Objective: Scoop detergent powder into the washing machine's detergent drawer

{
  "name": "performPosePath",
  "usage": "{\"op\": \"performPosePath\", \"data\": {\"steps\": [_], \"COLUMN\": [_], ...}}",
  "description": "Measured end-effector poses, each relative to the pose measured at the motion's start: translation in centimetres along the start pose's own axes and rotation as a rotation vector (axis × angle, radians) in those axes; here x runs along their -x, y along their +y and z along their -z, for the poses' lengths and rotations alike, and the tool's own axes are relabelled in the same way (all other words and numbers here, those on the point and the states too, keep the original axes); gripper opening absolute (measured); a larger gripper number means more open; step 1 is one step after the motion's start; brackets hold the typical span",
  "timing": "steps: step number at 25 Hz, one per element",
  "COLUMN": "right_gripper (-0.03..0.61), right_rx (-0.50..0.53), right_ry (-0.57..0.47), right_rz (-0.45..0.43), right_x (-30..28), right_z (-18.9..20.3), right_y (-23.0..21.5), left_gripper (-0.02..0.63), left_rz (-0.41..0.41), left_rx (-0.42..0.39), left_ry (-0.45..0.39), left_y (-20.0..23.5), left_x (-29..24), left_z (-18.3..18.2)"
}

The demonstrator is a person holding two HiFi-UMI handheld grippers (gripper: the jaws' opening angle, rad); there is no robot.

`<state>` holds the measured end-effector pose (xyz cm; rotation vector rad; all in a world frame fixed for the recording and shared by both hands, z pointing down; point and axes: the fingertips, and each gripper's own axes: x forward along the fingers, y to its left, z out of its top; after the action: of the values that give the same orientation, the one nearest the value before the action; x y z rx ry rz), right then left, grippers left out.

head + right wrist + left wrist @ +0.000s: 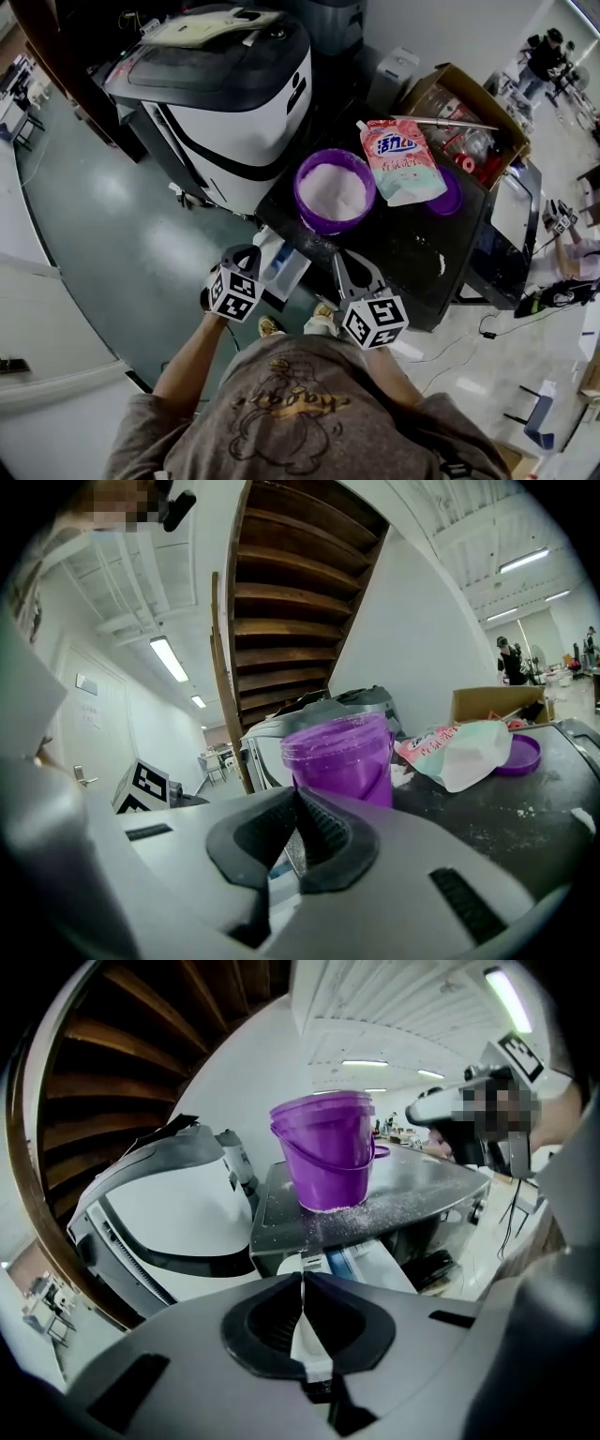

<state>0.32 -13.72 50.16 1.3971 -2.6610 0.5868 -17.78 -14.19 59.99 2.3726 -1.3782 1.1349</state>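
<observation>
A purple bucket (pixel 335 192) (pixel 328 1162) (pixel 342 757) full of white powder stands on the black table (pixel 403 253). Below the table's near edge a white and blue detergent drawer (pixel 286 270) (pixel 366 1260) sticks out. My left gripper (pixel 251 251) (pixel 302 1277) hangs just left of the drawer, shut on a thin white scoop handle (pixel 307 1335) seen edge-on. To the right, my right gripper (pixel 343 257) (pixel 298 794) is over the table's near edge. It is shut with nothing in it and points at the bucket.
The washing machine (pixel 225 103) (pixel 178 1213) stands left of the table. A detergent pouch (pixel 401 159) (pixel 464 752), a purple lid (pixel 450 199) (pixel 520 755) and a cardboard box (pixel 469 103) lie behind the bucket. Spilled powder (pixel 347 1213) dusts the table. People stand far right.
</observation>
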Motion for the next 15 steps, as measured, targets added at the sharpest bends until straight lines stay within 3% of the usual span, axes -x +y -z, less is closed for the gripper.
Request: {"op": "performPosePath", "data": {"steps": [11, 15], "right_gripper": [0.003, 0.003], "right_rx": [0.013, 0.017], "right_ry": [0.004, 0.0], "right_rz": [-0.031, -0.037], "right_x": [-0.9, -1.0], "right_z": [-0.7, -1.1], "right_y": [0.3, 0.3], "left_gripper": [0.025, 0.025], "left_rz": [-0.008, -0.02], "left_rx": [0.347, 0.416], "left_ry": [-0.137, -0.199], "left_y": [2.4, 2.9], "left_x": [3.8, 5.6], "left_z": [-2.0, -3.1]}}
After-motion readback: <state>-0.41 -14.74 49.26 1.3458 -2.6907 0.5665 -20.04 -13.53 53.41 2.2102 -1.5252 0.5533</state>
